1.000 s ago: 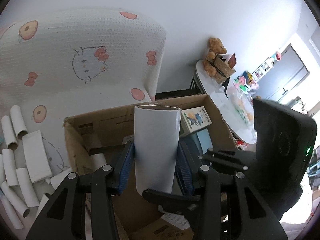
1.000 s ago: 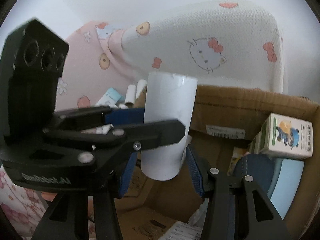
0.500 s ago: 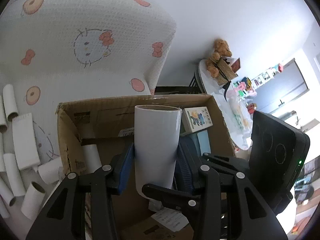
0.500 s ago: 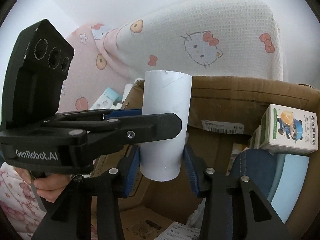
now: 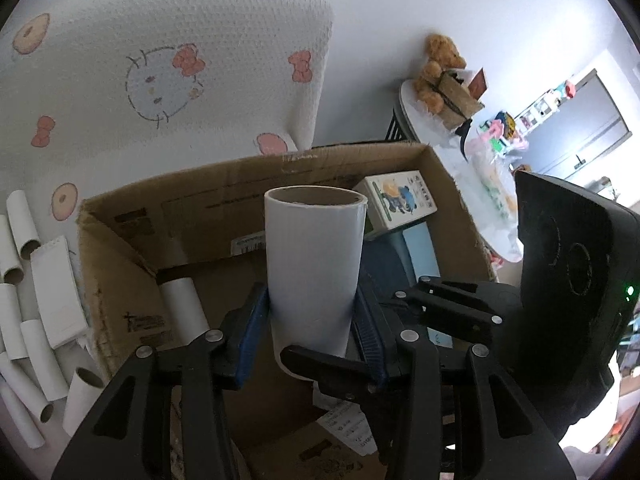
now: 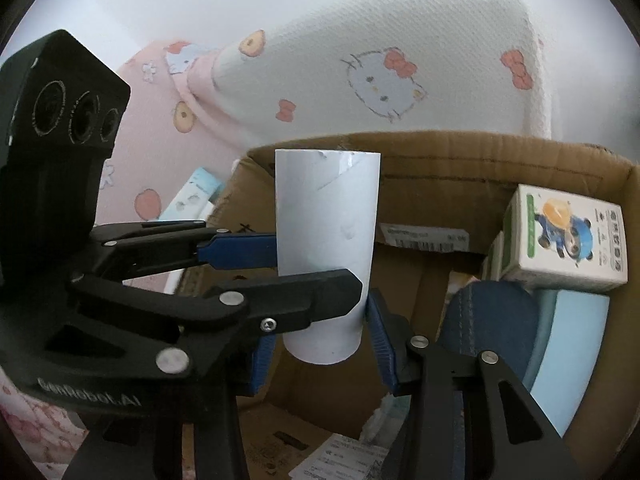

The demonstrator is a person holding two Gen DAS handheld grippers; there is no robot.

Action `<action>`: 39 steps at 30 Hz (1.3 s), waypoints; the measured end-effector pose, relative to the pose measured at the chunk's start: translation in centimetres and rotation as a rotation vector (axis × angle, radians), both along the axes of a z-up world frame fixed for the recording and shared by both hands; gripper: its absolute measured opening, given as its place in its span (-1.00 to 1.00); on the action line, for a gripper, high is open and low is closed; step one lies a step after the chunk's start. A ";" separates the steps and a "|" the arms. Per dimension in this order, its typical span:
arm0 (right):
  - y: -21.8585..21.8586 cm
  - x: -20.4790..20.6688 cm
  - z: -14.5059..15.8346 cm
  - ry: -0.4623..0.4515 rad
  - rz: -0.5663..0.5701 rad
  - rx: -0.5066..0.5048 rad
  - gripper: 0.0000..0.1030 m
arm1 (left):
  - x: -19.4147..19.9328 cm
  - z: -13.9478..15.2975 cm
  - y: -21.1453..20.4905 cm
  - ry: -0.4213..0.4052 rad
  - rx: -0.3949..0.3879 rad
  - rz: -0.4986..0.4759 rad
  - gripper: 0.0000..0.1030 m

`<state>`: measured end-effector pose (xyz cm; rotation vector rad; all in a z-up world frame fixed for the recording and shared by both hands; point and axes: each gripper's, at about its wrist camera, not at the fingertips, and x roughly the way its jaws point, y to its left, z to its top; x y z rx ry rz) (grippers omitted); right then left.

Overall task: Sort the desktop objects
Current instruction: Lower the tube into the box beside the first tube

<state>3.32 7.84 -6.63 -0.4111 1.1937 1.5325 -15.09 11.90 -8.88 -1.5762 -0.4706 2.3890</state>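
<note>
A white paper tube (image 5: 314, 248) (image 6: 326, 208) stands upright in the air above an open cardboard box (image 5: 128, 272) (image 6: 460, 176). My left gripper (image 5: 312, 312) has both blue pads pressed on the tube's lower half. In the right wrist view the left gripper (image 6: 316, 266) reaches in from the left, one finger crossing the tube's front. My right gripper (image 6: 320, 344) grips the tube's bottom end, its left pad partly hidden behind that finger. In the left wrist view the right gripper (image 5: 344, 326) comes in from the right.
Inside the box lie another white tube (image 5: 180, 304), a small printed carton (image 5: 404, 200) (image 6: 568, 236) and blue items (image 6: 492, 320). Several white tubes (image 5: 20, 312) lie left of the box on a cartoon-print cloth. A round table with a teddy bear (image 5: 436, 76) stands at the far right.
The right gripper's jaws have closed in from a wider gap onto the tube's bottom end. The left gripper has sunk a little with the tube and tilted further down toward the box.
</note>
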 end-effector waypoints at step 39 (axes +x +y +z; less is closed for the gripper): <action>-3.7 6.3 1.7 -0.196 -0.206 -0.034 -0.21 | -5.9 -12.2 1.5 -0.520 -0.196 0.061 -0.07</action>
